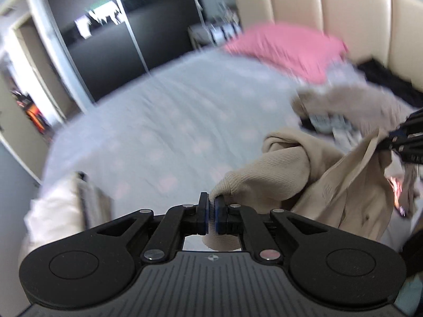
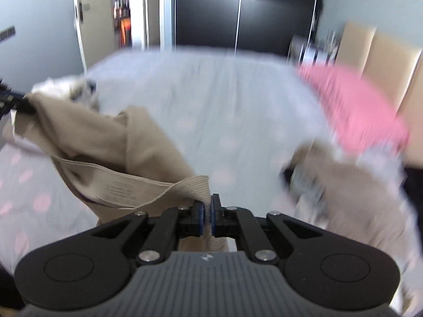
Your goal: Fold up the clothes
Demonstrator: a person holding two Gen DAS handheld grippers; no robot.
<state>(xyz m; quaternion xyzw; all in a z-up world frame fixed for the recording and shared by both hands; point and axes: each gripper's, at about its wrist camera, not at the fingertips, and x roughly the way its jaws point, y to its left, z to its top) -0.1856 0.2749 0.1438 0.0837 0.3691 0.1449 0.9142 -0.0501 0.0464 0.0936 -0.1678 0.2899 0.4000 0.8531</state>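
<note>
both grippers are holding one beige ribbed-knit garment [image 2: 111, 142] up over the pale grey bed cover with faint pink spots [image 1: 164, 121], and the two grips look chosen to stretch its edge out so the cloth hangs open rather than bunched. the left gripper [image 1: 211, 212] is pinching a ribbed cuff or hem between its blue-padded fingers, jaws drawn together on the knit, with a tuft of fabric poking through below the pads. the right gripper [image 2: 208, 215] is likewise clamped on a ribbed edge of the same garment, the band of fabric running leftward from it toward the other claw, a printed care label showing on the inside face. each gripper is pointing forward over the bed cover, roughly level, and each is appearing at the edge of the other's view, so they are set well apart with the garment slung between them. the garment is hanging near the edge of the bed cover, off its surface for the most part. beyond it, toward the cream padded headboard [image 1: 327, 8], a heap of unsorted clothes [image 1: 351, 108] is lying beside a pink pillow [image 1: 285, 47]; a pale stack [image 1: 60, 211], blurred, is sitting at the left end of the bed cover. motion blur is smearing most of the background.
</note>
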